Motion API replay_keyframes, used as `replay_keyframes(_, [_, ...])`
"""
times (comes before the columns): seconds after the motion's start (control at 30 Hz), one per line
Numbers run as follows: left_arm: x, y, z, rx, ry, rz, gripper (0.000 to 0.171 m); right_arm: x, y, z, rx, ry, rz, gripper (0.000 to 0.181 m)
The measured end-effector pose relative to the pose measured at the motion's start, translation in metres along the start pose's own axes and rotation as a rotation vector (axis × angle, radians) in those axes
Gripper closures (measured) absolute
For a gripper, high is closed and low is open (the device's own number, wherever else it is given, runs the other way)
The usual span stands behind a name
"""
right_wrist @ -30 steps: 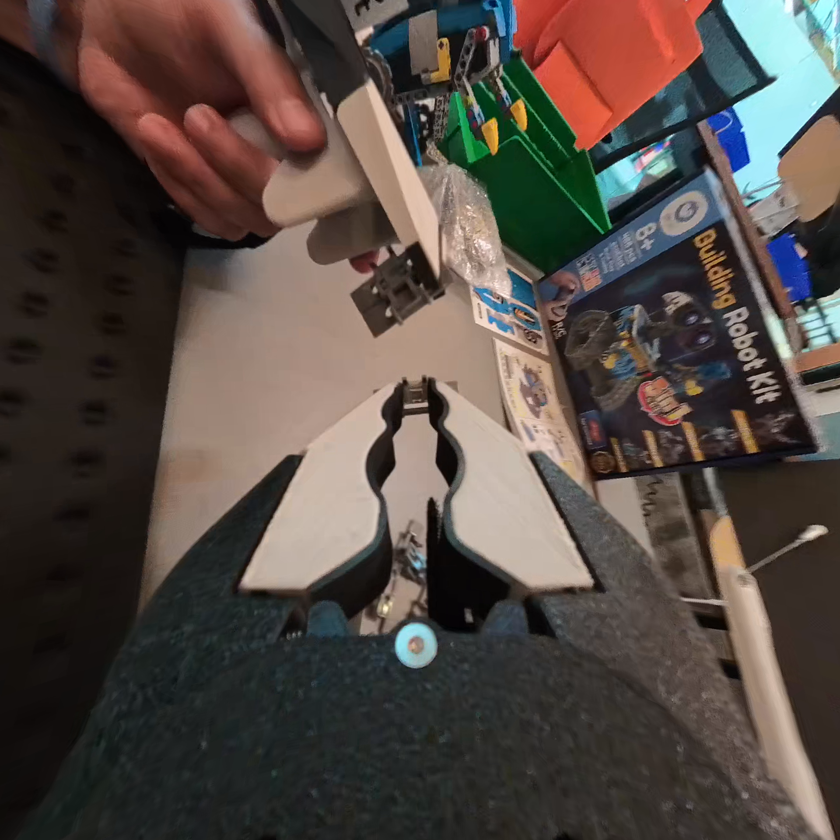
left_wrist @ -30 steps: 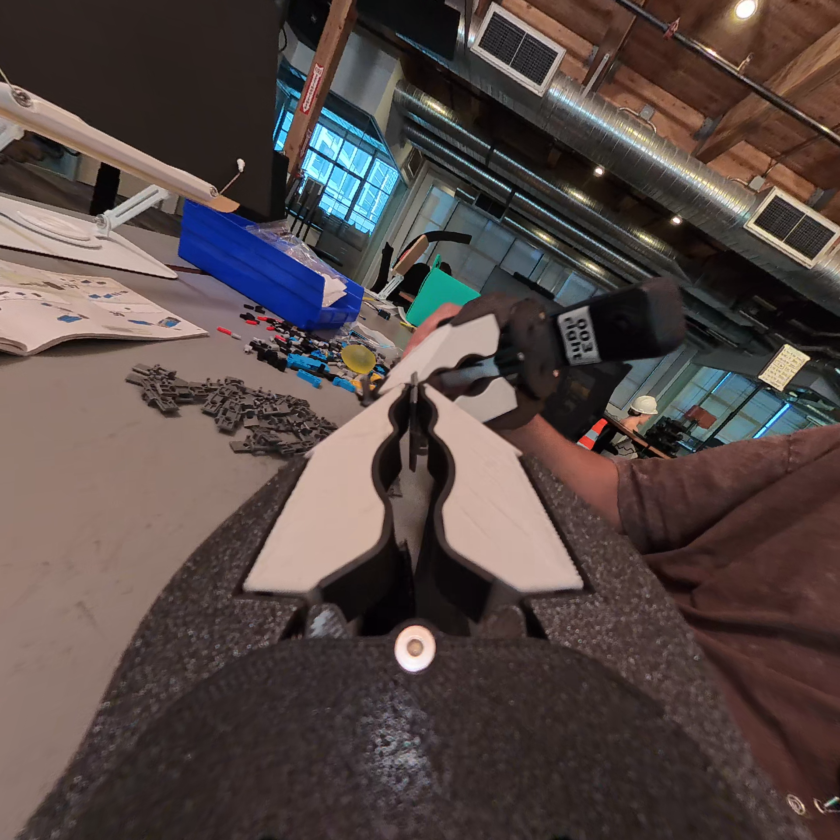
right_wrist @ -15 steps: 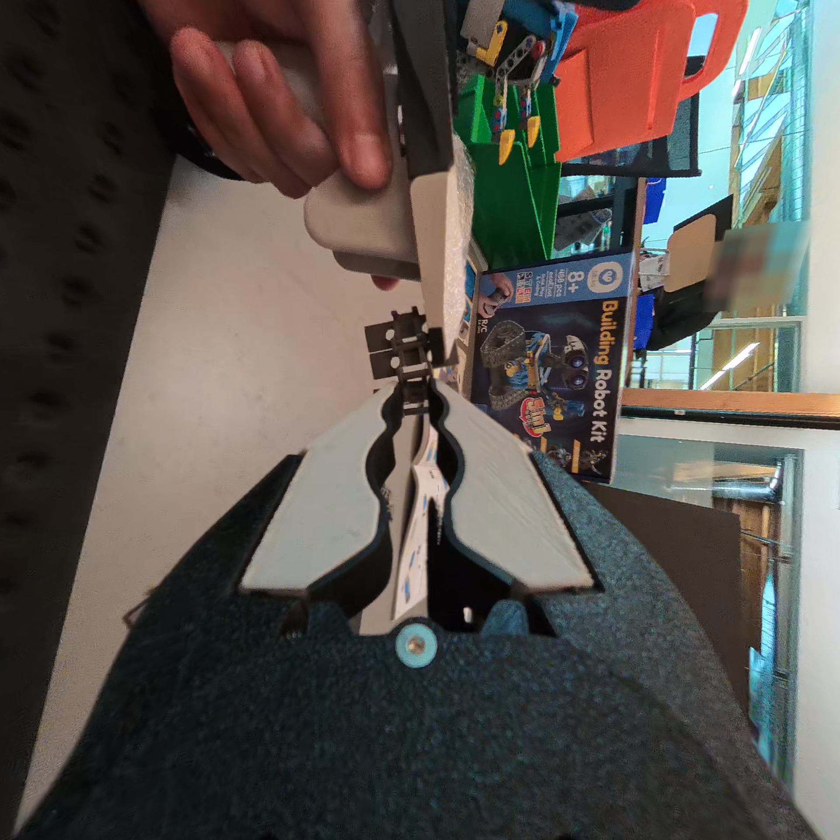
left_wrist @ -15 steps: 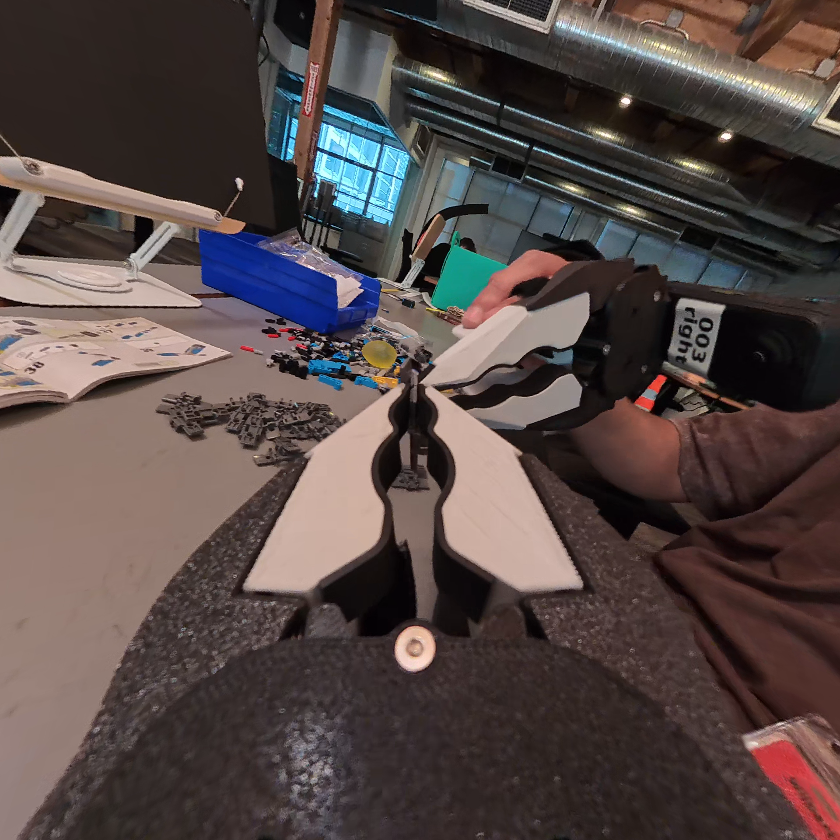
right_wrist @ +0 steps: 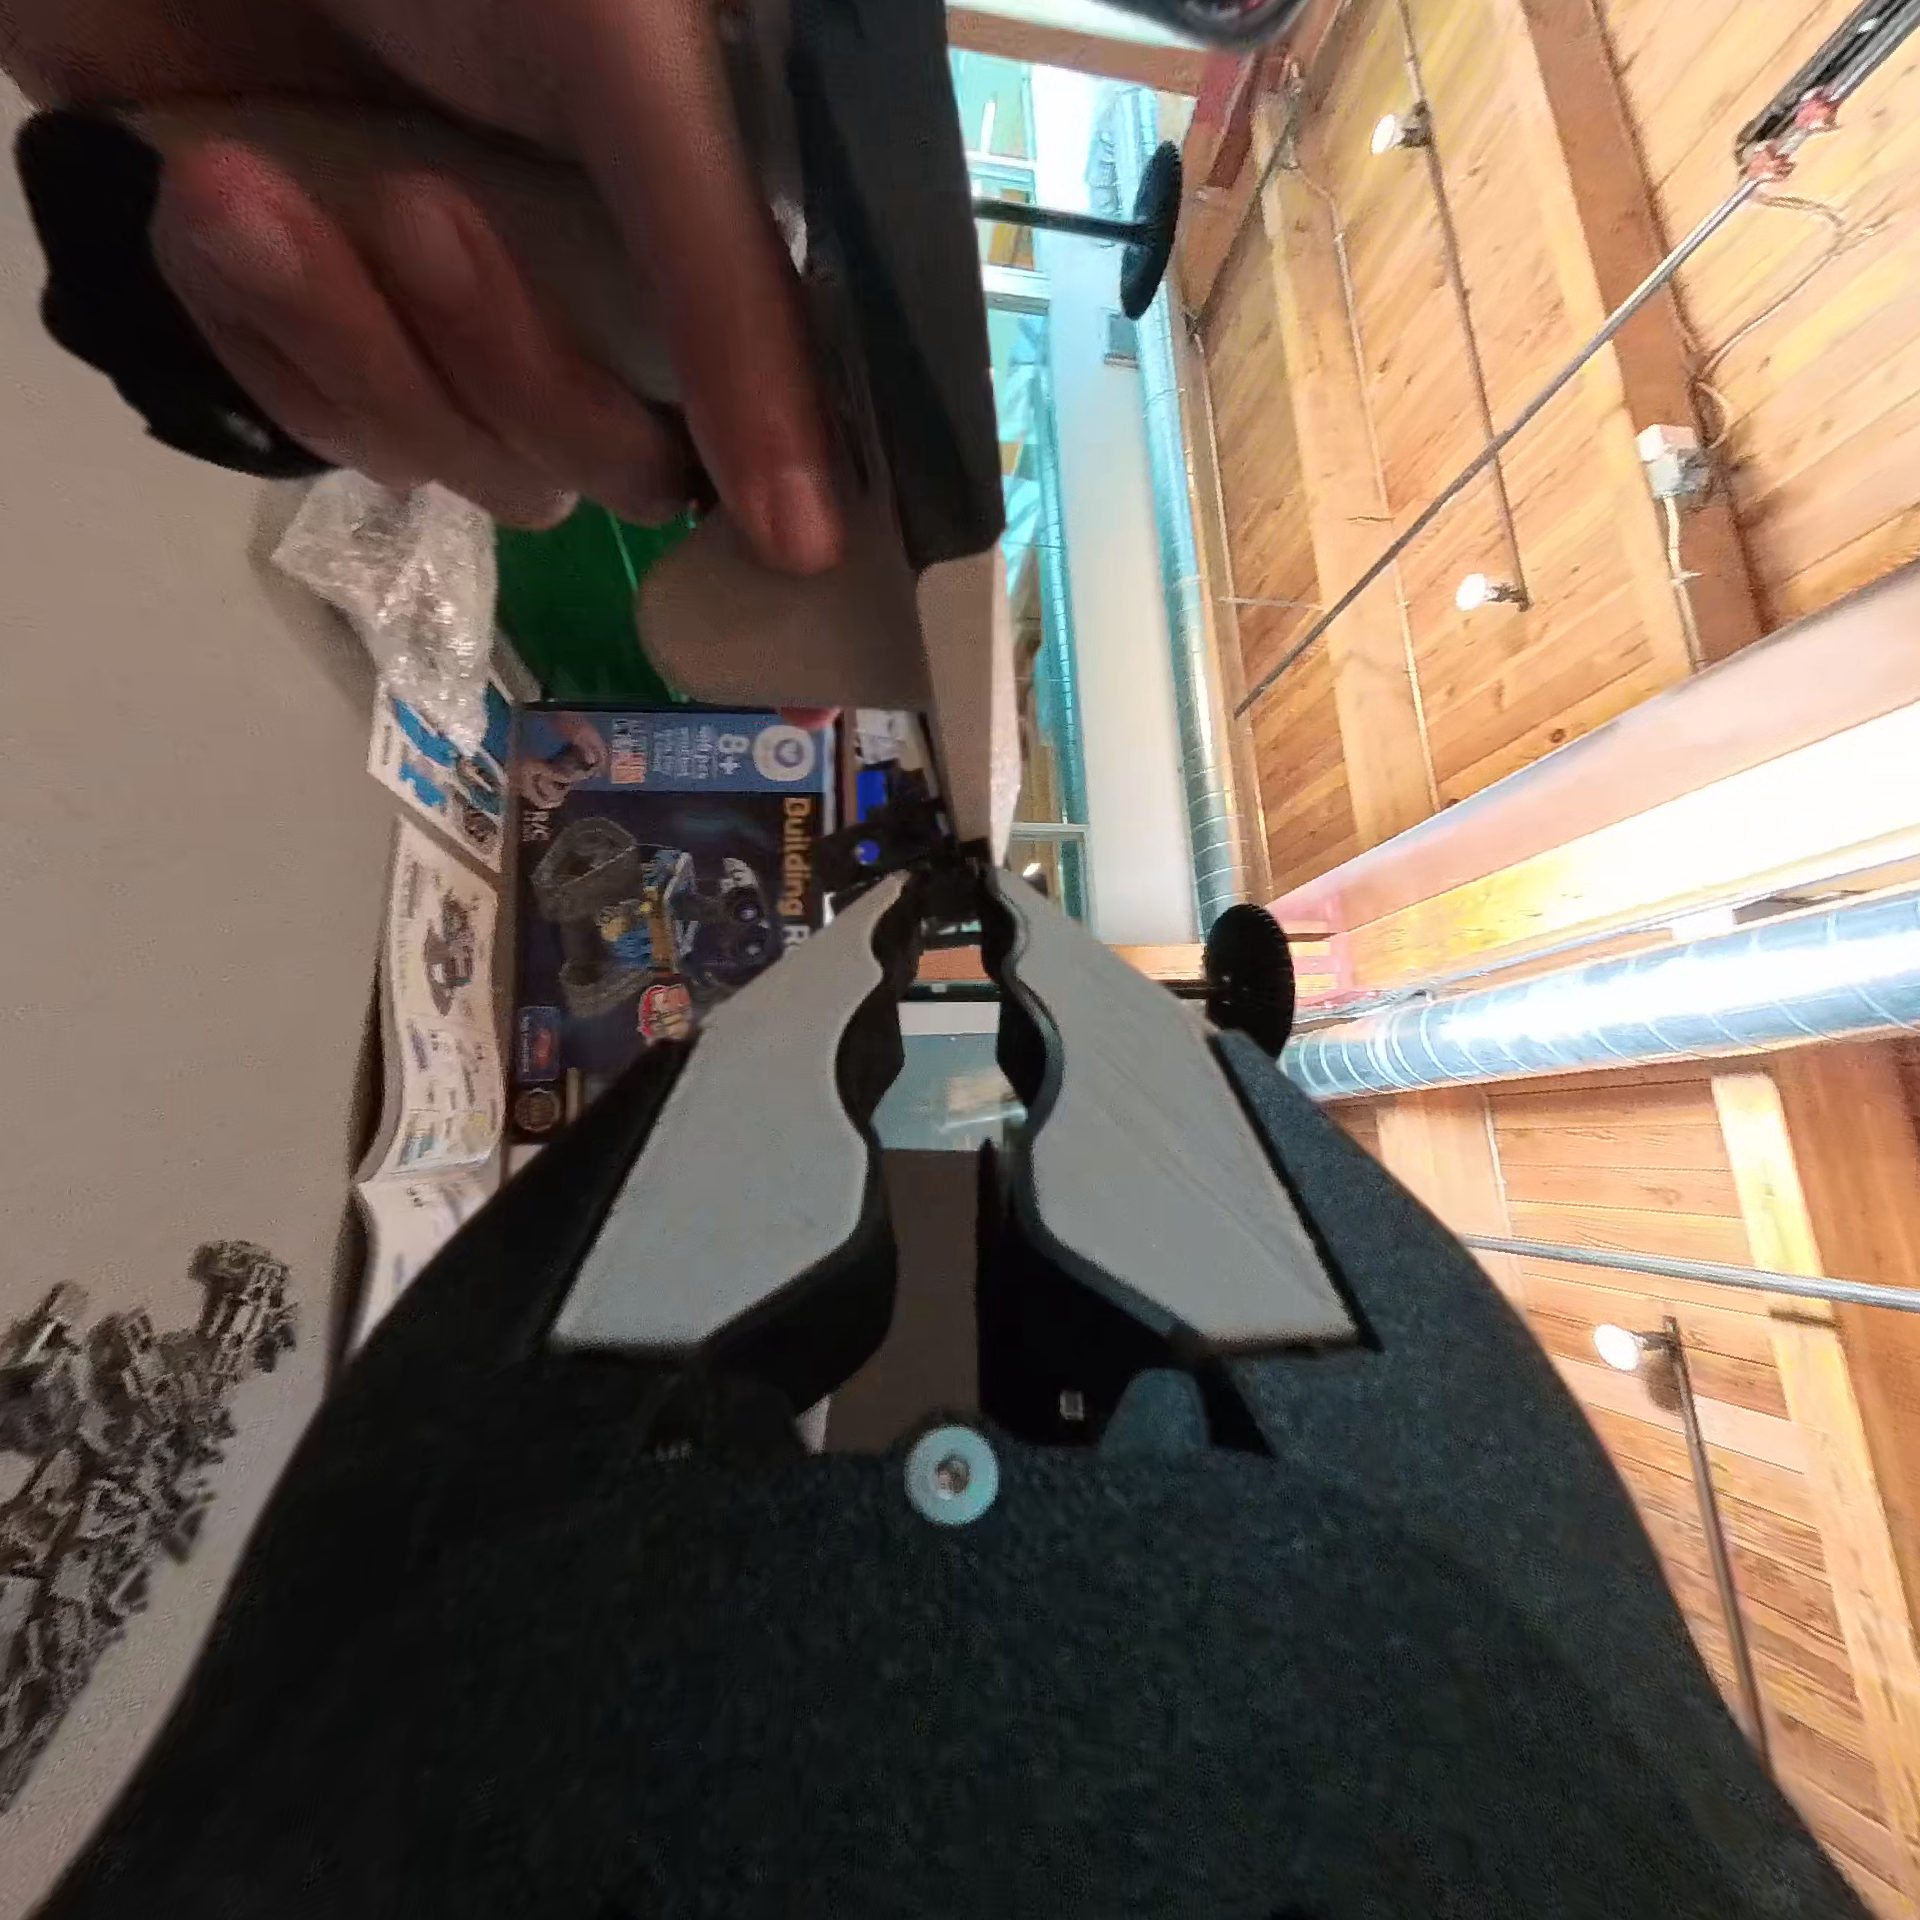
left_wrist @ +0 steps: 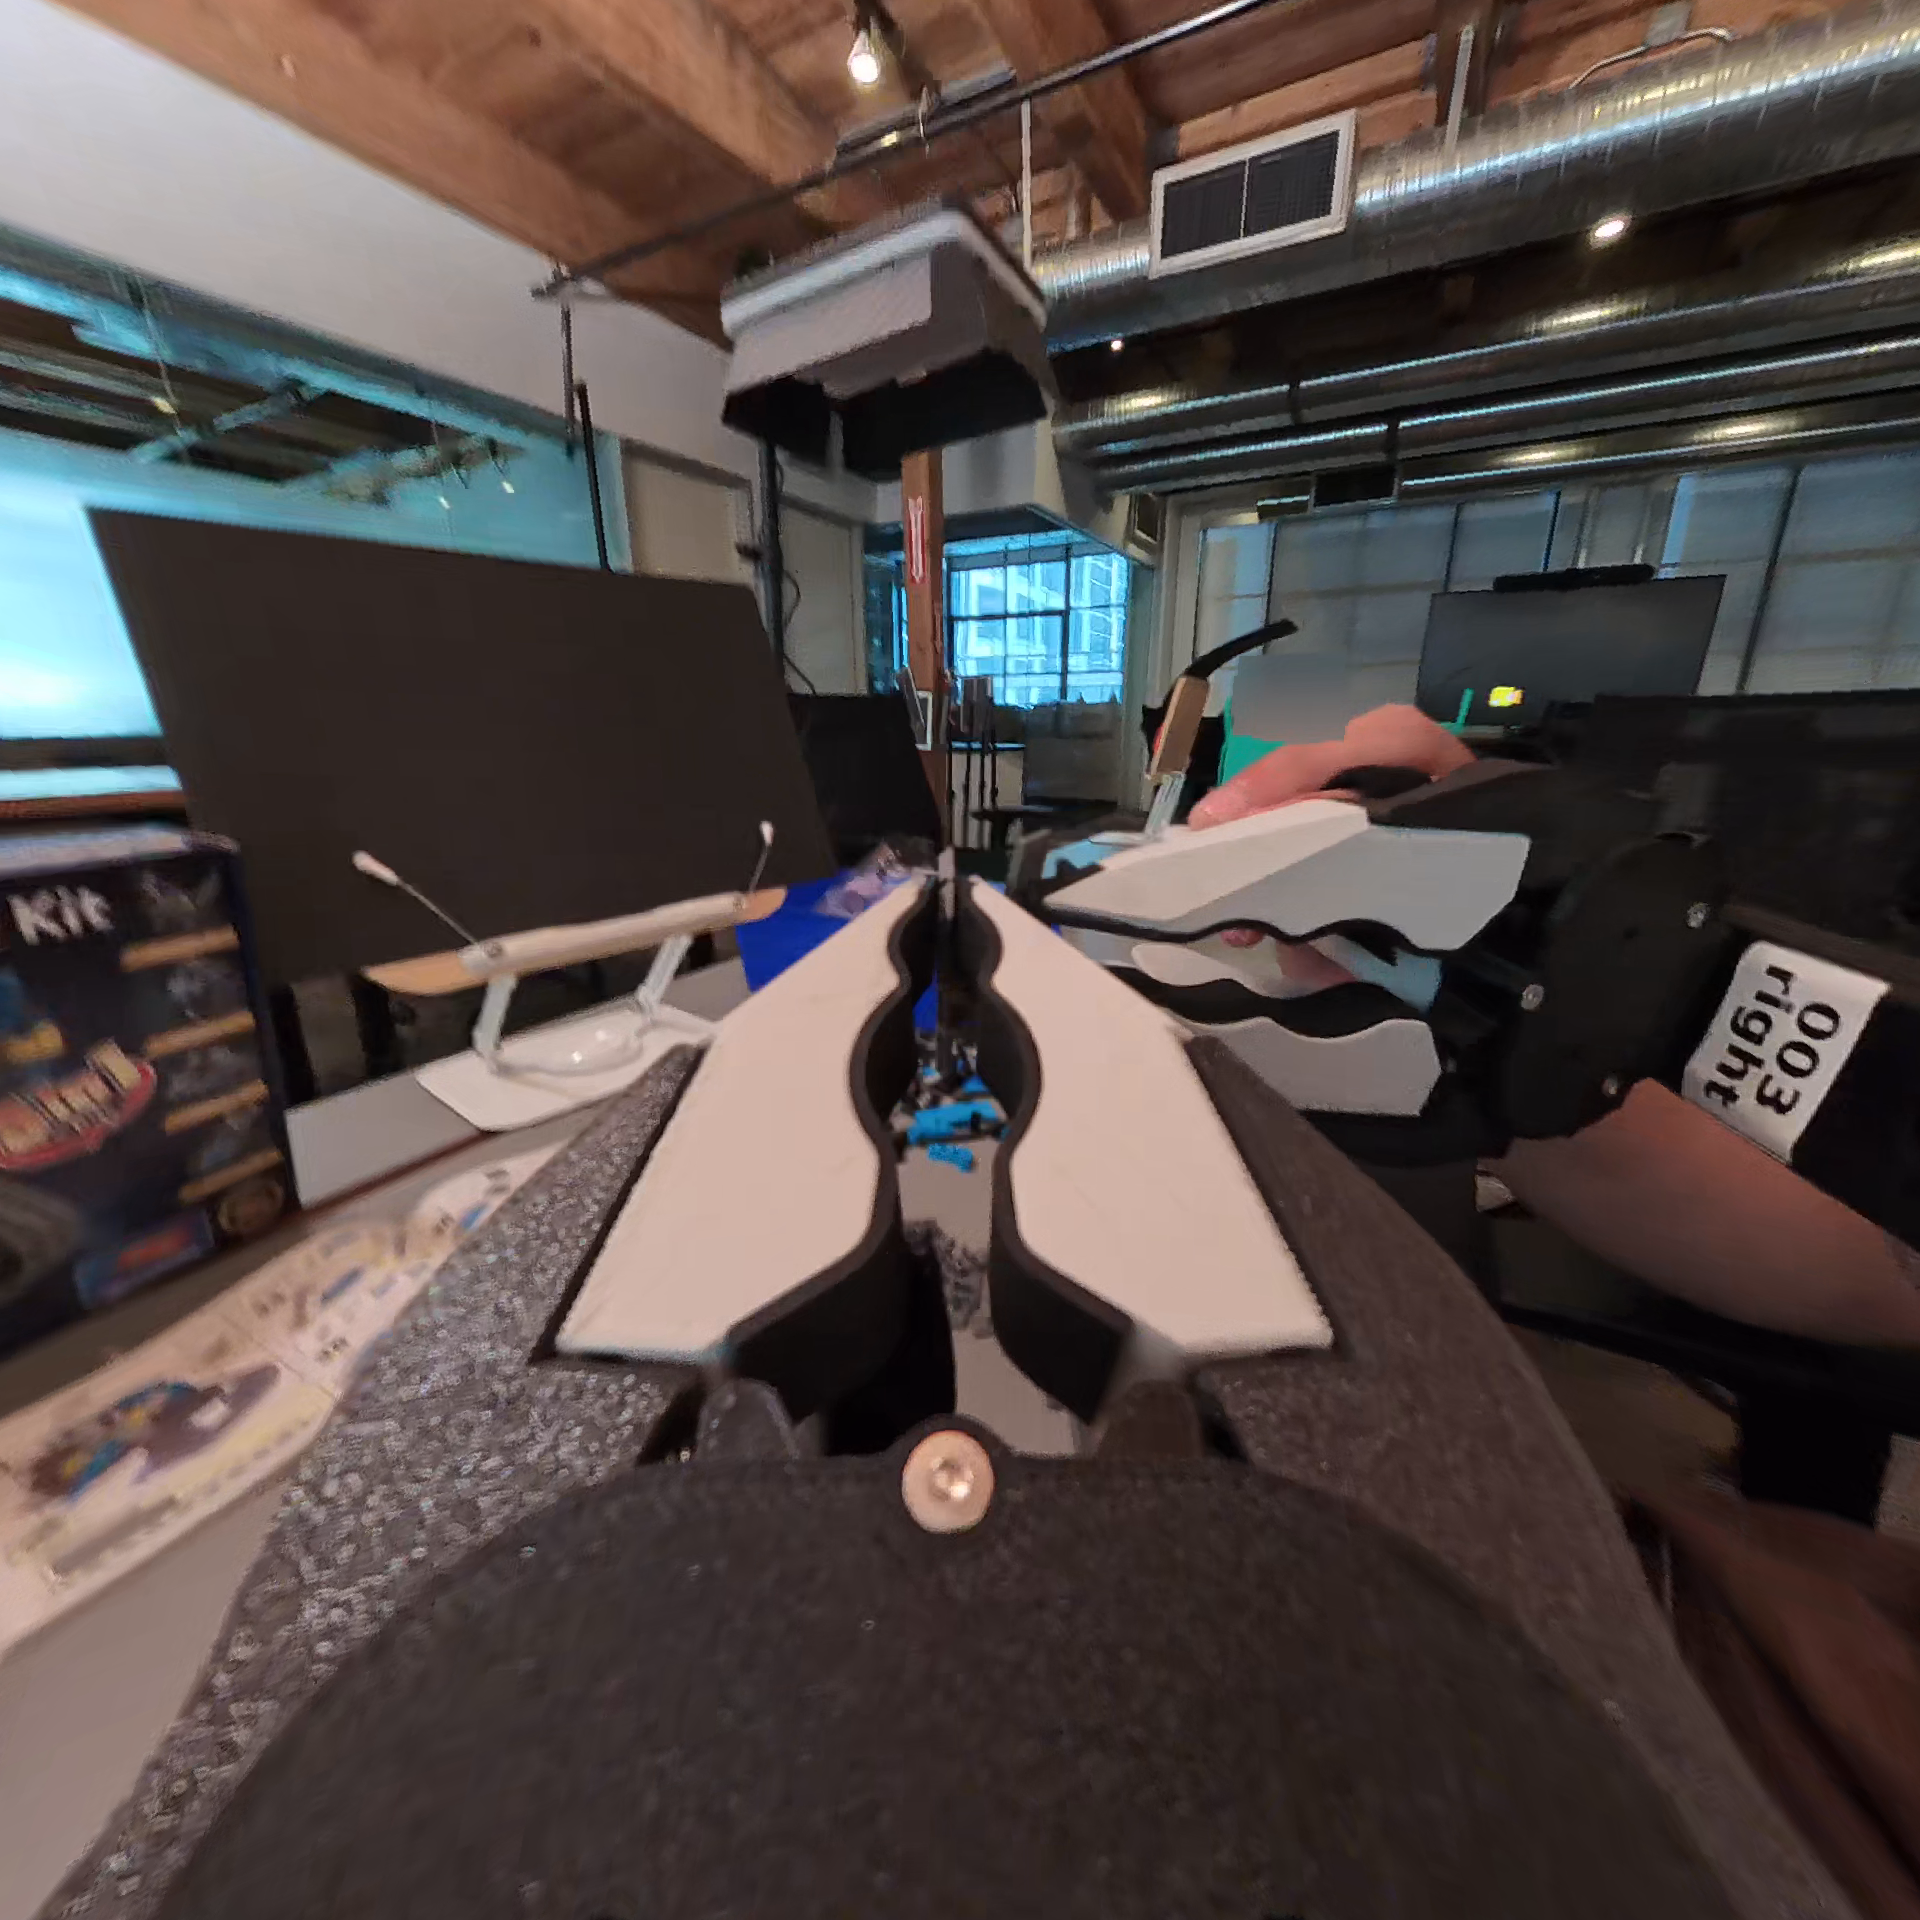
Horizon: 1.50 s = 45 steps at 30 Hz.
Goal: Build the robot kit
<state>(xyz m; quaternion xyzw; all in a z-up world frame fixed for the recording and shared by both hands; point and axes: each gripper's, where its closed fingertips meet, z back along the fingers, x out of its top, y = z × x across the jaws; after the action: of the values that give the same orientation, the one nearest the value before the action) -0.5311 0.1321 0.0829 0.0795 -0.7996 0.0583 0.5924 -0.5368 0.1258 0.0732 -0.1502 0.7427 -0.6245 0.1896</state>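
Note:
My left gripper (left_wrist: 948, 883) is shut on a thin dark grey link piece (left_wrist: 947, 864), seen edge-on between its tips and held in the air above the grey table (left_wrist: 104, 1683). My right gripper (right_wrist: 948, 883) is shut on a small dark grey piece (right_wrist: 948, 906). The two grippers meet tip to tip. In the right wrist view the left gripper (right_wrist: 971, 836) comes down from above, a hand around it, and its link piece (right_wrist: 920, 831) touches mine. The right gripper also shows in the left wrist view (left_wrist: 1081, 925), just right of my tips.
A dark kit box (left_wrist: 114, 1091) stands at the left with an open instruction booklet (left_wrist: 208, 1382) before it. A white stand (left_wrist: 582, 935), a black panel (left_wrist: 468, 727) and a blue bin (left_wrist: 790, 935) are behind. A pile of grey links (right_wrist: 114, 1434), a plastic bag (right_wrist: 395, 561) and a green bin (right_wrist: 571, 613) lie on the table. Left and right tips are no more than a few centimetres apart.
Both grippers have risen and tilted up from the table, staying tip to tip. The two grey pieces, apart one second ago, now touch. Both stay shut.

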Motion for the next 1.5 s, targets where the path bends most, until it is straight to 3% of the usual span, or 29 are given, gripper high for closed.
replay_keyframes(0.13, [0.039,-0.024,0.001,-0.012,-0.041,-0.118,0.170,0.014,-0.045,0.020,-0.082,-0.061,-0.080,0.171])
replay_keyframes(0.2, [0.052,-0.041,0.003,-0.063,-0.049,-0.147,0.169,0.019,-0.055,0.031,0.013,-0.113,-0.264,0.172])
replay_keyframes(0.27, [0.061,-0.051,0.006,-0.087,-0.061,-0.202,0.169,0.019,-0.043,0.038,0.236,-0.163,-0.507,0.171])
replay_keyframes(0.33, [0.057,-0.063,0.007,-0.151,-0.007,-0.224,0.169,0.013,0.009,0.047,0.637,-0.127,-0.744,0.170])
replay_keyframes(0.37, [0.052,-0.067,0.007,-0.175,0.030,-0.229,0.169,0.000,0.041,0.050,0.789,-0.040,-0.810,0.170])
replay_keyframes(0.43, [0.045,-0.073,0.006,-0.213,0.085,-0.229,0.169,-0.027,0.104,0.045,0.915,0.082,-0.850,0.170])
replay_keyframes(0.5, [0.042,-0.075,0.006,-0.238,0.094,-0.182,0.169,-0.036,0.168,0.050,1.105,0.141,-0.948,0.170])
replay_keyframes(0.57, [0.040,-0.074,0.006,-0.261,0.092,-0.112,0.169,-0.041,0.209,0.053,1.217,0.196,-1.026,0.170])
replay_keyframes(0.73, [0.031,-0.061,0.008,-0.287,0.071,0.015,0.169,-0.037,0.238,0.050,1.269,0.150,-1.155,0.170])
replay_keyframes(0.87, [0.017,-0.055,0.009,-0.319,0.088,0.101,0.169,-0.038,0.224,0.046,1.237,0.122,-1.253,0.150])
replay_keyframes(0.93, [0.005,-0.054,0.008,-0.321,0.129,0.098,0.170,-0.022,0.176,0.038,1.171,-0.043,-1.384,0.143])
replay_keyframes(1.0, [-0.004,-0.055,0.006,-0.317,0.161,0.078,0.169,-0.004,0.104,0.033,1.051,-0.292,-1.499,0.147])
replay_keyframes(1.07, [-0.008,-0.057,0.004,-0.320,0.174,0.076,0.170,0.010,0.044,0.041,0.938,-0.493,-1.520,0.150])
replay_keyframes(1.13, [-0.009,-0.058,0.002,-0.325,0.170,0.086,0.170,0.017,0.016,0.049,0.844,-0.574,-1.466,0.156])
replay_keyframes(1.23, [-0.008,-0.064,0.002,-0.356,0.156,0.118,0.169,0.019,0.002,0.054,0.752,-0.577,-1.396,0.170])
replay_keyframes(1.33, [-0.009,-0.065,0.002,-0.359,0.156,0.122,0.169,0.018,0.004,0.053,0.764,-0.542,-1.397,0.177])
replay_keyframes(1.43, [-0.010,-0.062,0.000,-0.339,0.163,0.136,0.166,0.014,0.005,0.049,0.813,-0.524,-1.467,0.179])
replay_keyframes(1.5, [-0.007,-0.058,0.001,-0.327,0.143,0.160,0.154,0.007,0.001,0.047,0.825,-0.552,-1.575,0.178])
